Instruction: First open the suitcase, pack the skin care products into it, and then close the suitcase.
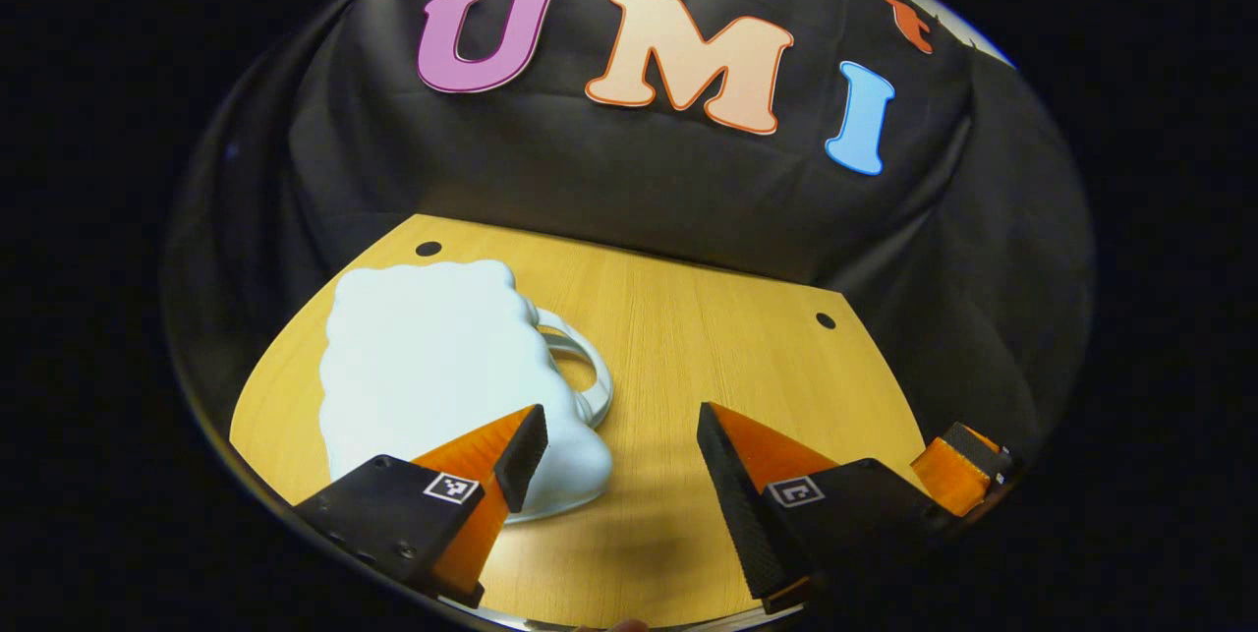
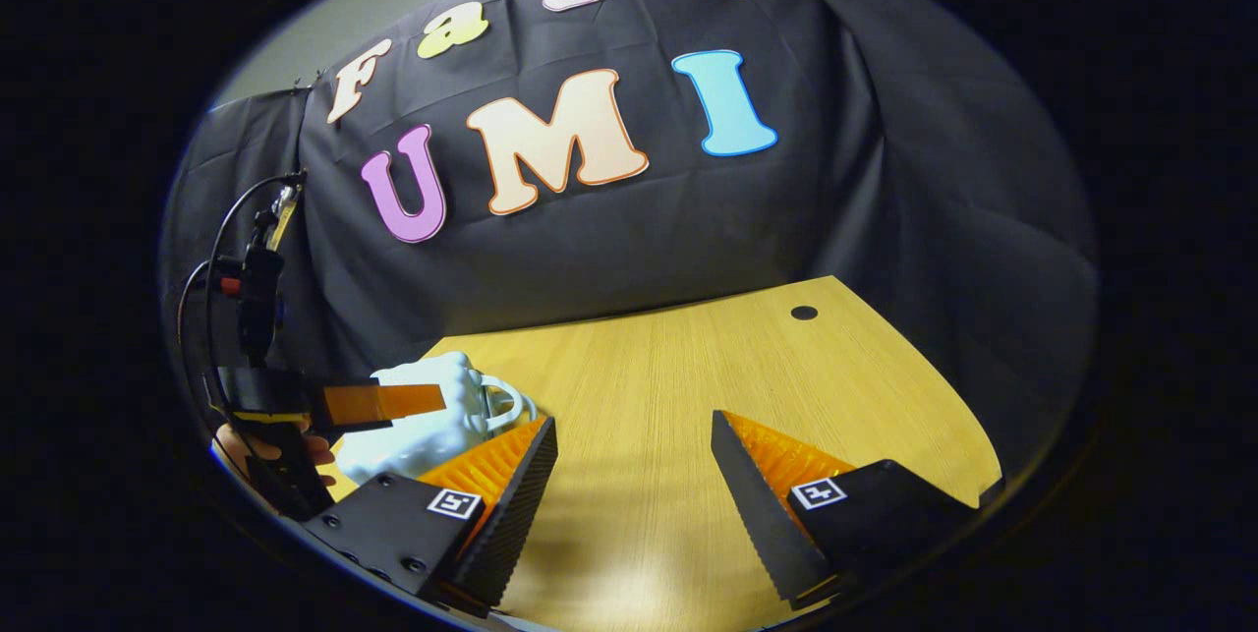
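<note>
White and closed, the suitcase [image 1: 442, 386] lies near the wooden bench's [image 1: 688, 337] left edge while the left gripper [image 1: 619, 435] and right gripper [image 2: 634, 445] hover released, grasping nothing.

1. The suitcase [image 1: 447, 372] is a small, pale bluish-white case with a bumpy, cloud-like scalloped outline and a smooth, glossy shell.
2. It is closed and lies flat on the wooden table [image 1: 688, 337], its broad lobed face turned up.
3. A looped handle [image 1: 580, 367] of the same pale colour juts from its edge at about 3 o'clock in the left gripper view.
4. In the left gripper view it lies at about 9 o'clock; in the right gripper view the suitcase [image 2: 432, 416] lies at about 8 o'clock.
</note>
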Demonstrator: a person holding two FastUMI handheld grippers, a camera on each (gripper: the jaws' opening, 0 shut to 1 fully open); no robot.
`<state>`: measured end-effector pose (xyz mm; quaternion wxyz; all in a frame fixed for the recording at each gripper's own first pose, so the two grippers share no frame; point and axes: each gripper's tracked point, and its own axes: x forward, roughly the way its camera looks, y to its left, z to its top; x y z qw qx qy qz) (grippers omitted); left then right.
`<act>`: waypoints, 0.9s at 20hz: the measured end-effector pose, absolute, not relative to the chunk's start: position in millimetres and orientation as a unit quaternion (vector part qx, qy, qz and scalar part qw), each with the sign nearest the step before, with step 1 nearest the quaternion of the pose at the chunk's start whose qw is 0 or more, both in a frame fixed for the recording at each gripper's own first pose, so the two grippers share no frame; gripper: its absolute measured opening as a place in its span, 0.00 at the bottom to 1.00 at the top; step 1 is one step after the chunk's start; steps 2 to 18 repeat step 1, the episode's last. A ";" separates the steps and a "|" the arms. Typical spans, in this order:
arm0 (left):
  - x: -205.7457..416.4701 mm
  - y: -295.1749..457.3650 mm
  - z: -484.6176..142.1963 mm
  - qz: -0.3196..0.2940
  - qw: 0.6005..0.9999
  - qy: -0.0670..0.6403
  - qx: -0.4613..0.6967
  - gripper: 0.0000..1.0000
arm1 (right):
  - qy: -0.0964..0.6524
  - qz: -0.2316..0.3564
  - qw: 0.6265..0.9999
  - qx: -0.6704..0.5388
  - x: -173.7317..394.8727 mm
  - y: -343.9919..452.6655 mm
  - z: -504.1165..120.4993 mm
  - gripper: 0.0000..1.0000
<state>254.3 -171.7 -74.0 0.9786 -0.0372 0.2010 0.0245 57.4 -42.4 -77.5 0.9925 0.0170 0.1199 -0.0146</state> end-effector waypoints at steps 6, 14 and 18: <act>254.1 -172.0 -74.9 0.023 0.978 0.203 -0.034 0.90 | 0.120 -0.017 0.992 0.020 57.6 -44.1 -77.2 0.98; 254.1 -172.0 -74.9 0.023 0.978 0.203 -0.034 0.90 | 0.120 -0.017 0.992 0.020 57.6 -44.1 -77.2 0.98; 254.1 -172.0 -74.9 0.023 0.978 0.203 -0.034 0.90 | 0.120 -0.017 0.992 0.020 57.6 -44.1 -77.2 0.98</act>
